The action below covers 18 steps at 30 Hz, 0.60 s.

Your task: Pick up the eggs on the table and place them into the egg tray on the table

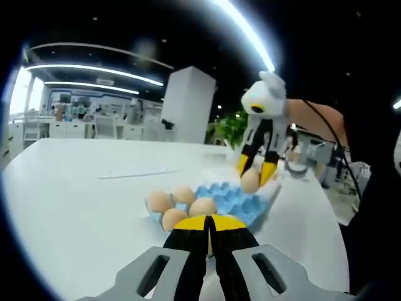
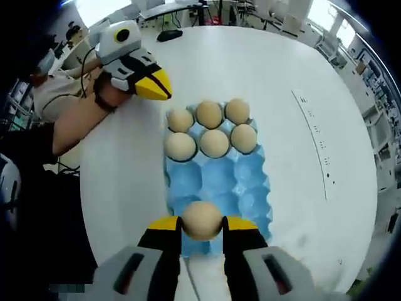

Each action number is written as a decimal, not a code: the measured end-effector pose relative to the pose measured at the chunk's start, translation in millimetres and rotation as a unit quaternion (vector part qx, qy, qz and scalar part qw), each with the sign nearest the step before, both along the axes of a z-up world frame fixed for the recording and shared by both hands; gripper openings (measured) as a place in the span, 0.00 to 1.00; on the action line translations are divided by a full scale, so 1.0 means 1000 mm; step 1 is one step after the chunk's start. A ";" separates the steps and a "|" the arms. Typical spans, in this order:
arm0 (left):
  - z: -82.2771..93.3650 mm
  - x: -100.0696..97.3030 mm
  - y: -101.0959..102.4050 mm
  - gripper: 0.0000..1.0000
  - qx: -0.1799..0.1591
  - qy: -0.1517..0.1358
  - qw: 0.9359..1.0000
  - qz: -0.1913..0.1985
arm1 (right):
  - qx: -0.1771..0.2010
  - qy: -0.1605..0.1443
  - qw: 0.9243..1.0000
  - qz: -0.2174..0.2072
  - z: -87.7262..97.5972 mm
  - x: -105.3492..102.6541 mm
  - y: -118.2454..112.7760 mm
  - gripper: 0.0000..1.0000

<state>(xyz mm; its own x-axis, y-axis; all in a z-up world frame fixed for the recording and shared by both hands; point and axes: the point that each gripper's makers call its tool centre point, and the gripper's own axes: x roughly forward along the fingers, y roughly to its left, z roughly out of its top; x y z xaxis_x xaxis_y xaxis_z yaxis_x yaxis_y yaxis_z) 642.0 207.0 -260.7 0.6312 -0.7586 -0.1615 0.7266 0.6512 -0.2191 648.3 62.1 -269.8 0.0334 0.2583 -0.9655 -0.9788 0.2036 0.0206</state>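
Right claw (image 2: 202,229) pinches a tan egg (image 2: 202,219) — over blue egg tray (image 2: 250,188).

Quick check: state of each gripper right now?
Left gripper: shut, holding nothing.
Right gripper: shut on an egg, over the egg tray.

Left gripper (image 1: 210,233): grey moulded body, black jaws tipped yellow. Right gripper (image 2: 202,231) matches. At left frame, a bare forearm, possibly a dark wristband, black cable.

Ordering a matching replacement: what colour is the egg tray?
Light blue egg tray, clearest in the right gripper view.
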 end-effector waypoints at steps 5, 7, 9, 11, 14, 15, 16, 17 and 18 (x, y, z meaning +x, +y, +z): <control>-0.003 -0.003 -0.007 0.00 0.026 0.000 1.000 -0.009 | -0.004 0.002 1.000 0.012 -0.002 -0.003 0.013 0.26; -0.006 -0.004 -0.014 0.00 0.037 0.002 0.999 -0.021 | -0.005 0.004 1.000 0.016 -0.004 -0.005 0.017 0.26; -0.010 -0.006 -0.020 0.00 0.054 0.007 0.998 -0.034 | -0.005 0.005 1.000 0.019 -0.006 -0.005 0.021 0.26; -0.012 -0.008 -0.025 0.00 0.067 0.010 0.997 -0.037 | -0.004 0.005 1.000 0.021 -0.007 -0.007 0.025 0.26; 0.002 -0.012 -0.029 0.00 0.046 -0.003 0.998 -0.035 | -0.004 0.008 1.000 0.030 -0.012 -0.015 0.036 0.26; 0.007 -0.018 -0.033 0.00 0.032 -0.005 0.999 -0.042 | -0.006 0.010 0.999 0.033 -0.014 -0.017 0.038 0.26; 0.009 -0.019 -0.034 0.00 0.025 -0.005 0.999 -0.045 | -0.007 0.009 0.999 0.037 -0.016 -0.017 0.041 0.26; 0.009 -0.020 -0.033 0.00 0.023 -0.004 0.999 -0.043 | -0.009 0.008 0.999 0.038 -0.018 -0.017 0.042 0.26; 0.010 -0.020 -0.034 0.00 0.020 -0.004 0.999 -0.043 | -0.012 0.007 0.999 0.039 -0.019 -0.017 0.043 0.26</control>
<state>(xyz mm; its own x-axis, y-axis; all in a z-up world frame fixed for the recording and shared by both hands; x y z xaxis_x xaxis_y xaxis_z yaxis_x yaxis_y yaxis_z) 621.7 172.9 -250.6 0.5657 -0.8029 -0.1882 0.7817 0.5947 -0.1876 631.1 104.9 -289.3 0.0004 0.2362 -0.9717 -0.9914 0.1271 0.0304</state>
